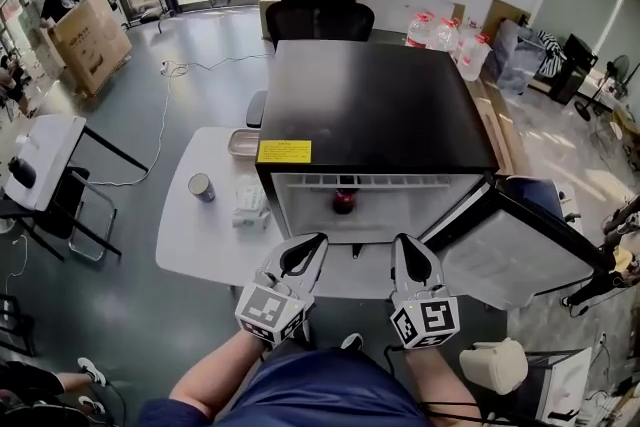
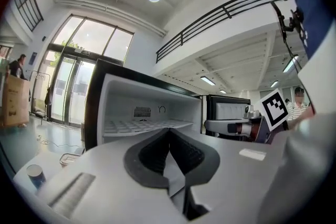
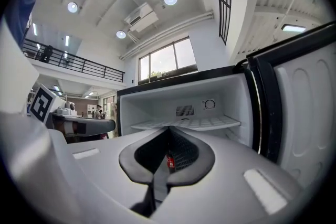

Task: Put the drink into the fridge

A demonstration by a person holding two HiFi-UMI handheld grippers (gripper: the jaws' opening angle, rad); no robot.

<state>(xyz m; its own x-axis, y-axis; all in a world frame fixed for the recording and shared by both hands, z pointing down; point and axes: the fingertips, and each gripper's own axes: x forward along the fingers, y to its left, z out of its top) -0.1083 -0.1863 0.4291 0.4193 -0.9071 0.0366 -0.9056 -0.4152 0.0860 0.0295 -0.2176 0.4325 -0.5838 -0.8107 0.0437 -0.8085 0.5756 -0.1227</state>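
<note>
Glass doors and a polished hall floor lie beyond the white worktop (image 1: 195,250) that carries a black mini fridge (image 1: 370,105). Your left gripper (image 2: 169,132) has its fingers (image 2: 149,153) clenched tip to tip, with nothing between them. Your right gripper (image 3: 169,129) is clenched too, its fingers (image 3: 186,152) meeting at the tips and gripping nothing. Through the slit under those tips you glimpse the red drink (image 1: 343,202). It stands inside the fridge below the white shelf (image 3: 202,123), just ahead of both pairs of fingers and touching neither. The fridge door (image 1: 520,250) hangs wide open to the right of your right fingers, with its near edge close beside them. Left of your left fingers, a paper cup (image 1: 201,187) and a metal tray (image 1: 243,144) sit well apart from them, with bare worktop in between.
</note>
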